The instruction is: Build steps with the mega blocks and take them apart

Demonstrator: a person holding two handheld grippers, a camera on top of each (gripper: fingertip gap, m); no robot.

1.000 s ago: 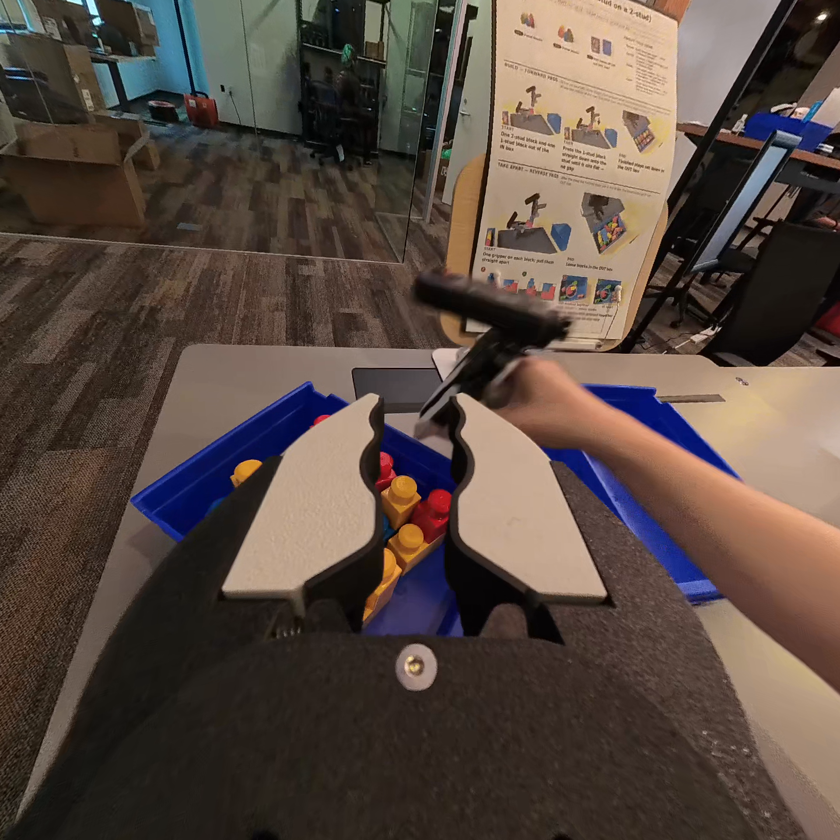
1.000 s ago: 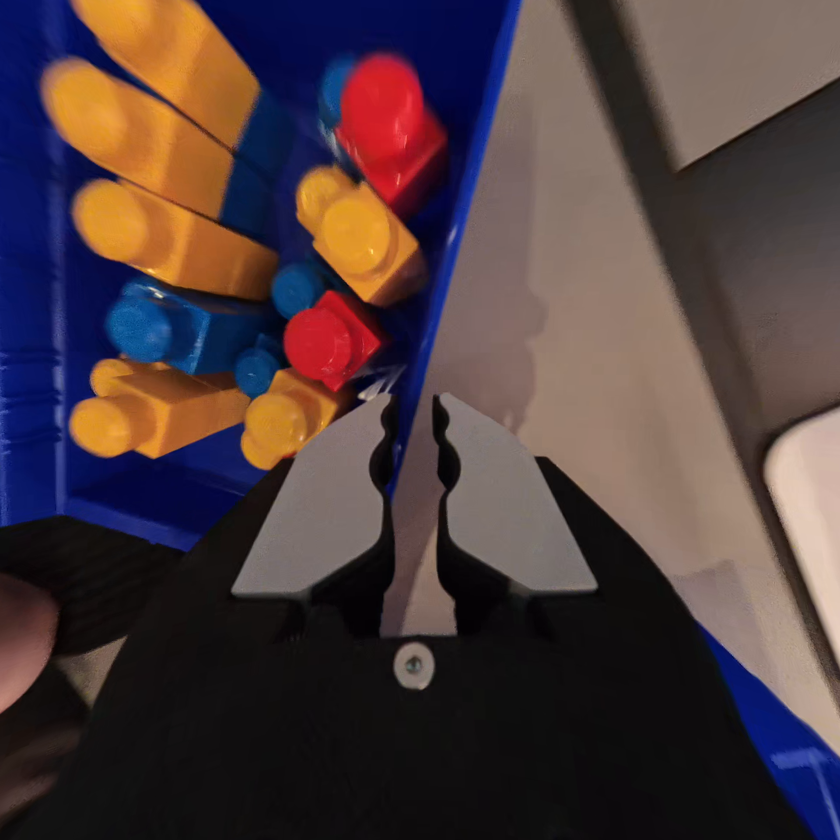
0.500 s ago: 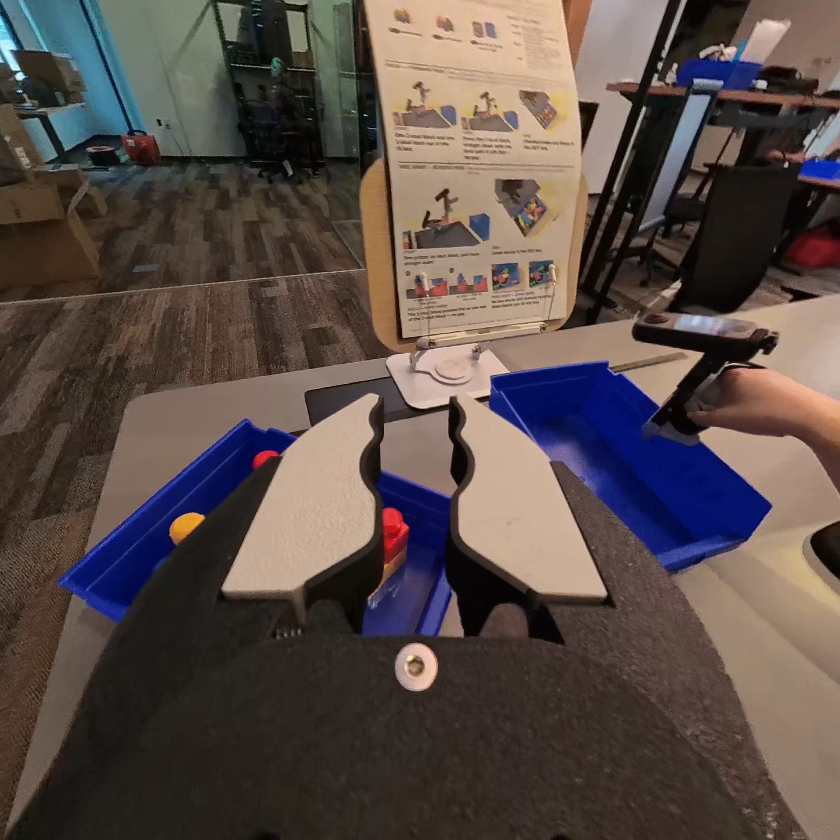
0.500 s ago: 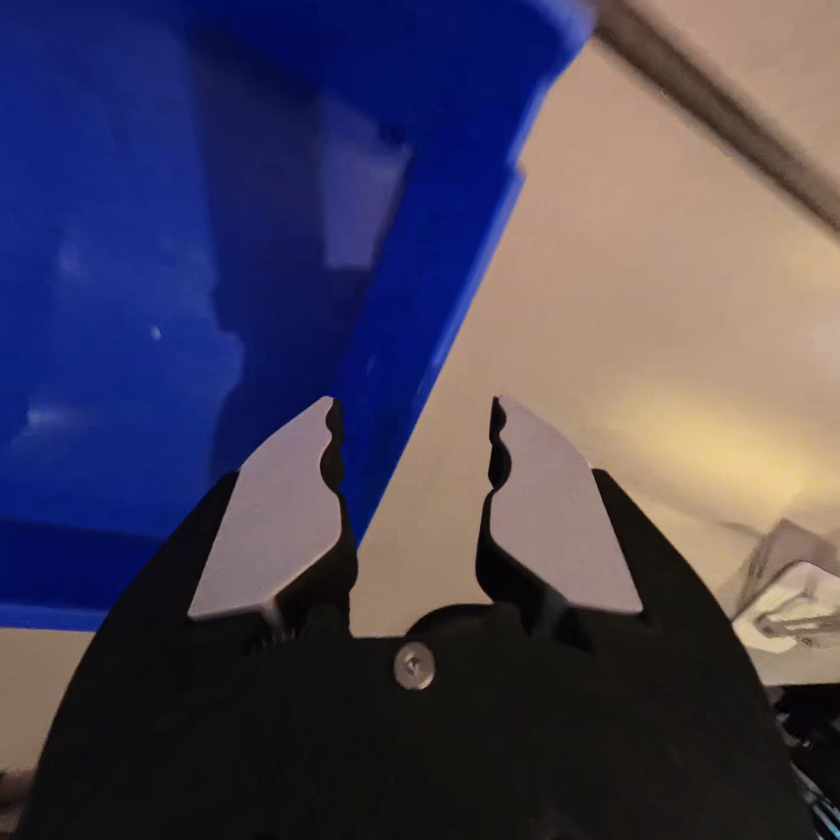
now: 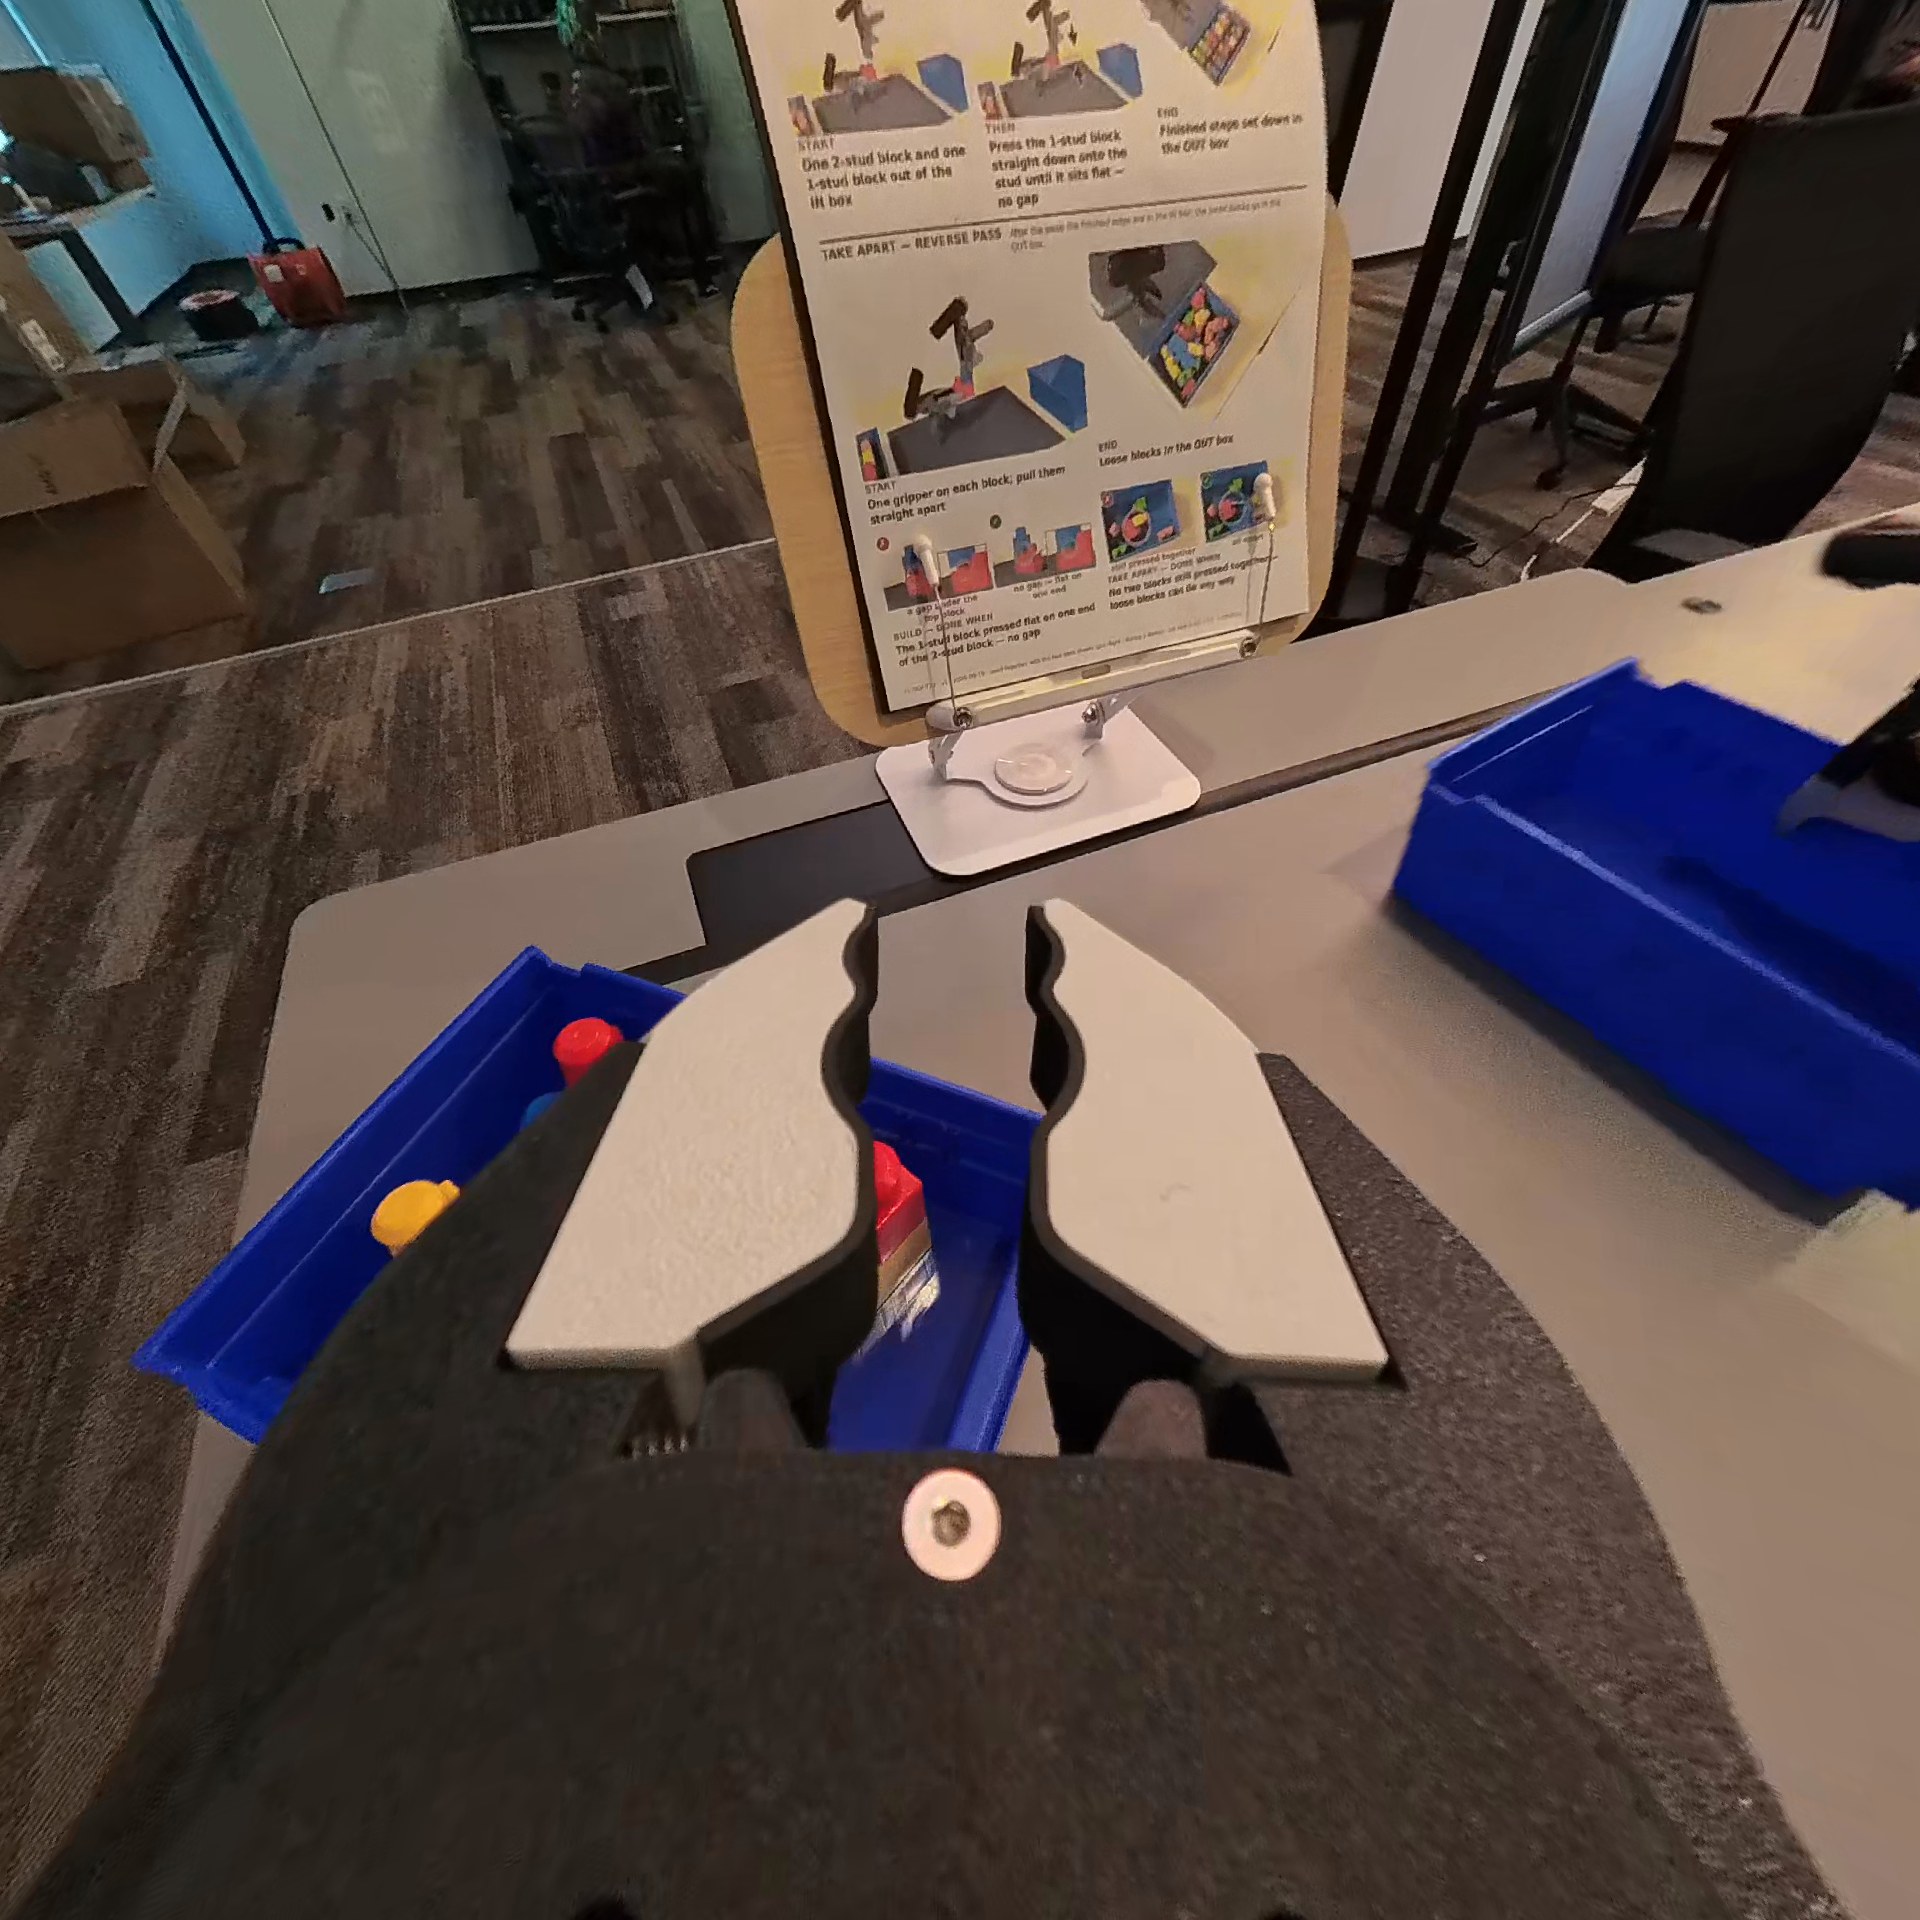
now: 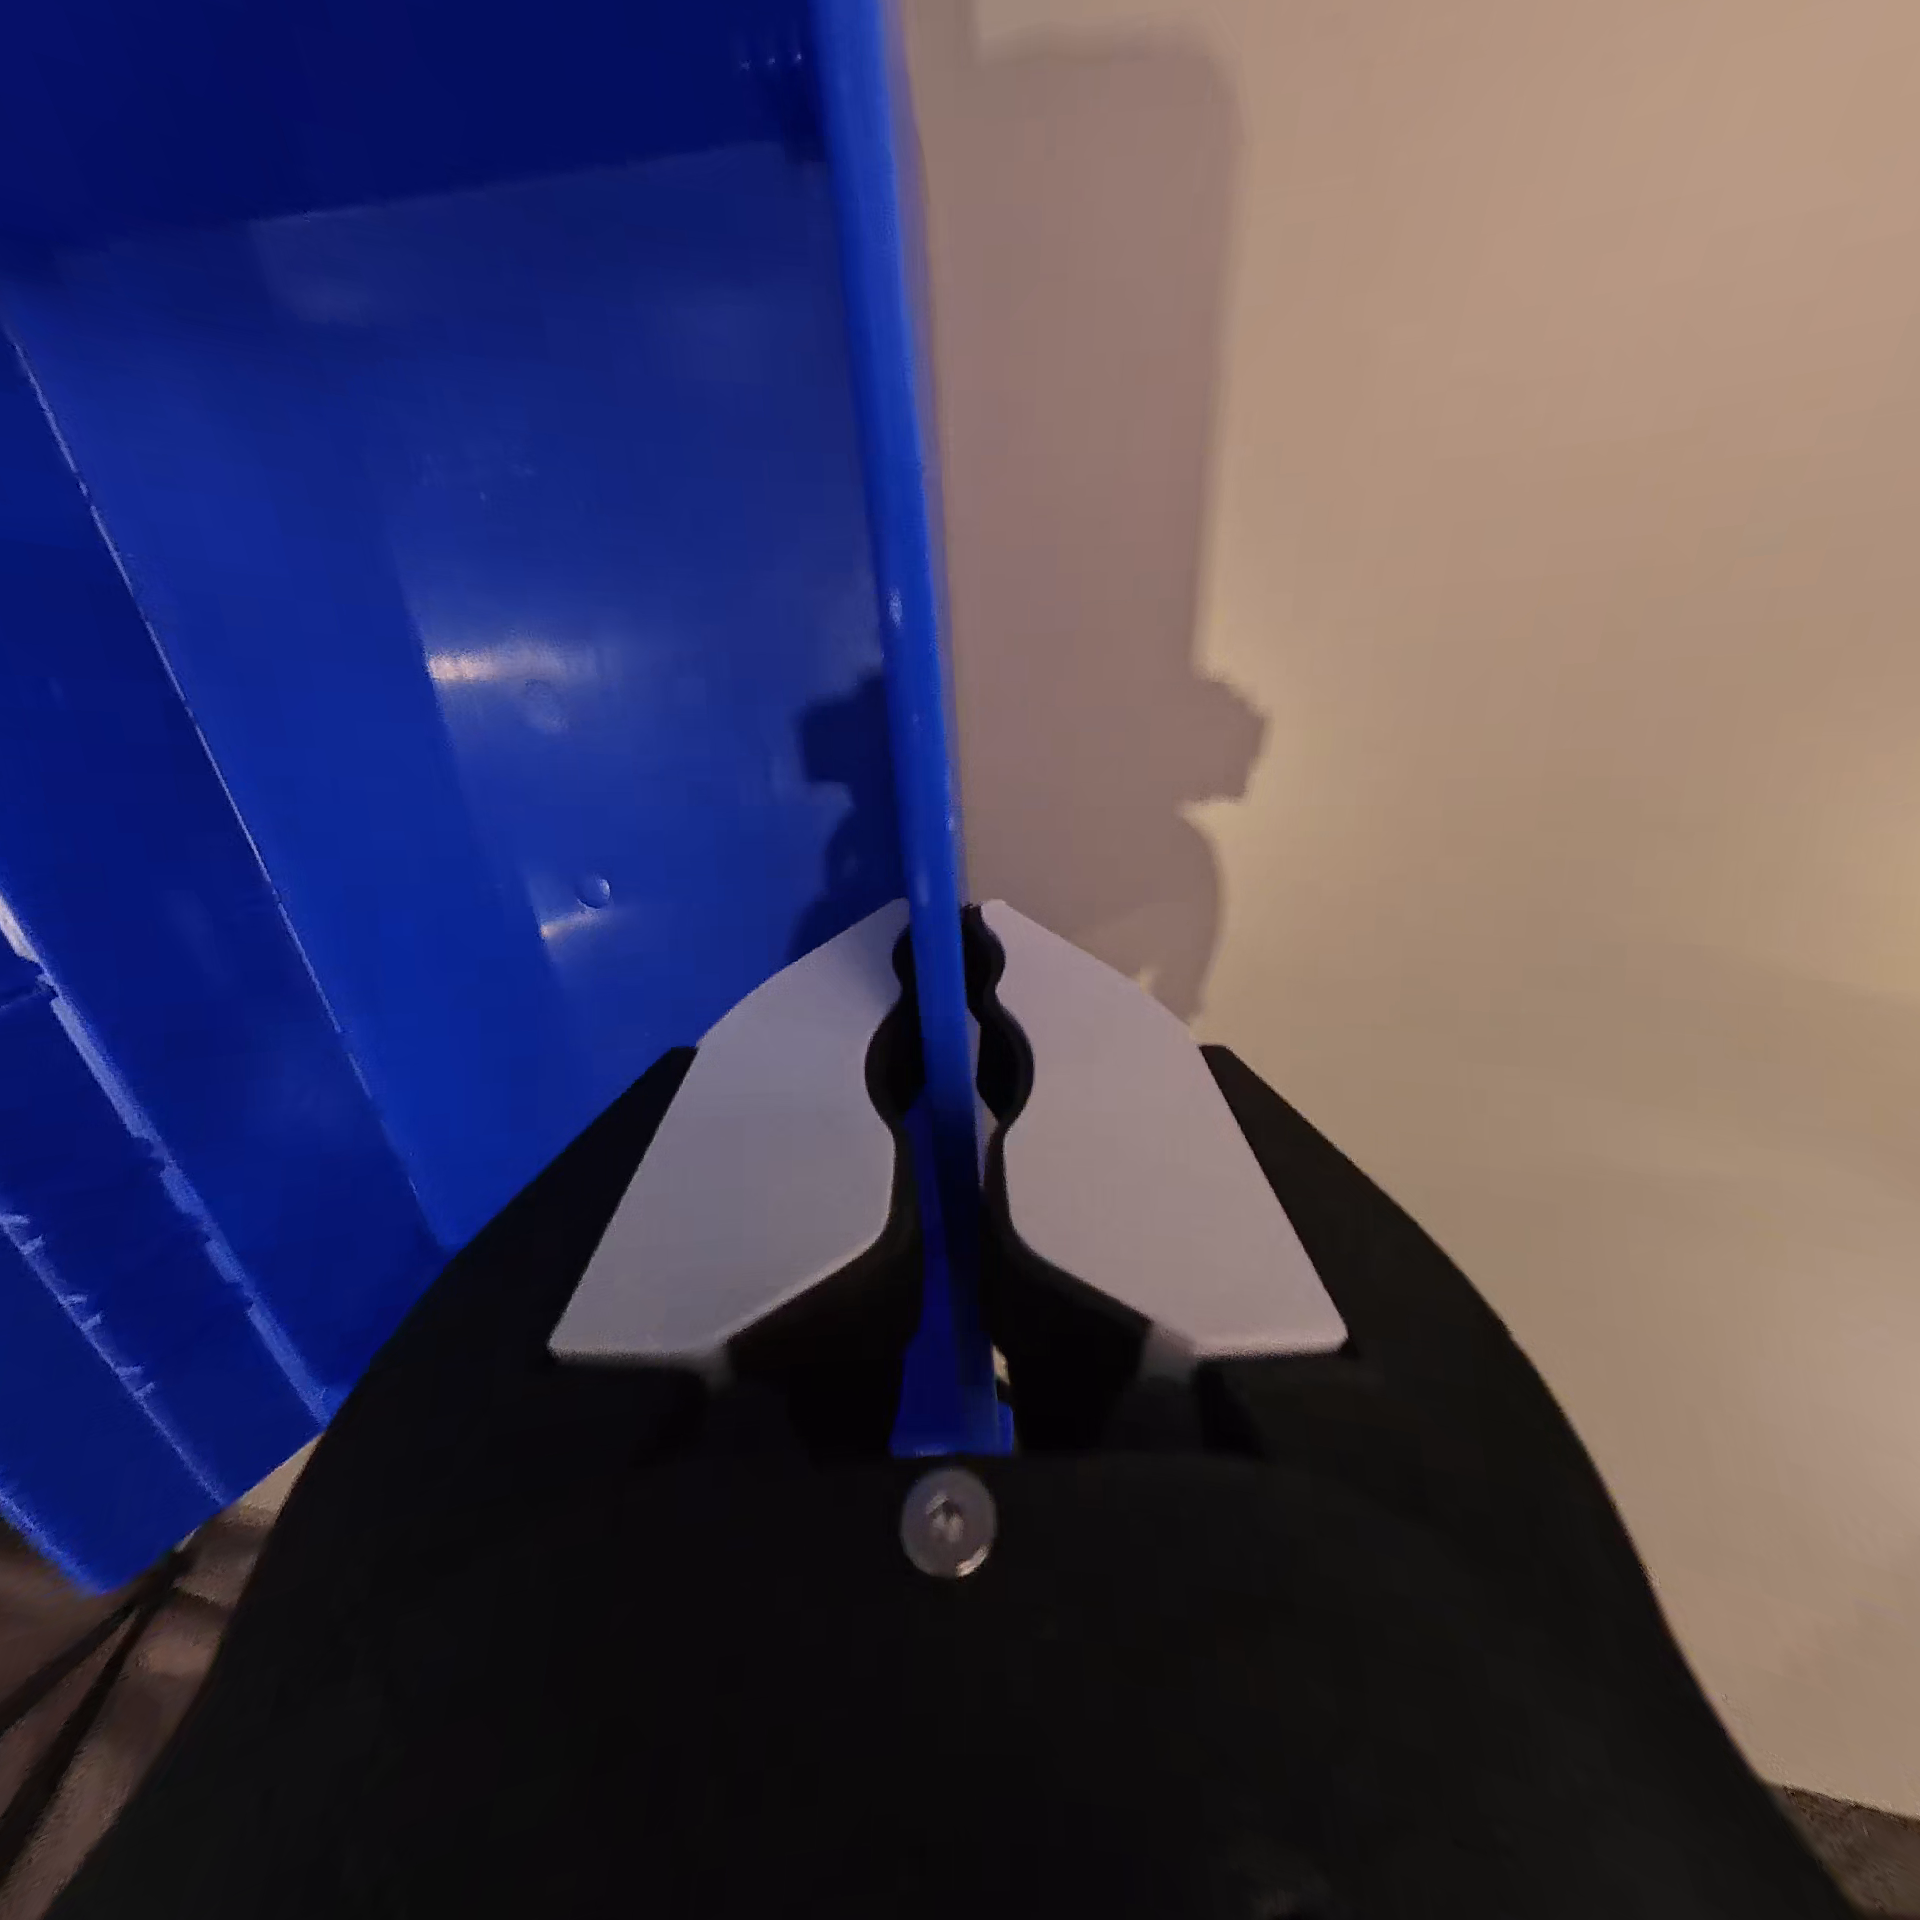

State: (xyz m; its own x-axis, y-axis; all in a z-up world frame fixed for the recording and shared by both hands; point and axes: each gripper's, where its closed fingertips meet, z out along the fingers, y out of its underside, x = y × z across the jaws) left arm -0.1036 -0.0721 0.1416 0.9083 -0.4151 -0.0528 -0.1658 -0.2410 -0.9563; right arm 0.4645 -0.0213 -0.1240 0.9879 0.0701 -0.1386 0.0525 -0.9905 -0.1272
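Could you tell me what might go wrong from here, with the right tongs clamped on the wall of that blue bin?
1. The right tongs pinch only the thin wall of the empty blue bin; it could twist or slip out.
2. Moving that bin leftward might knock the block-filled bin beneath the open left tongs.

Left gripper [image 5: 948, 920] gapes empty; right gripper [image 6: 940, 920] is pinched tight.
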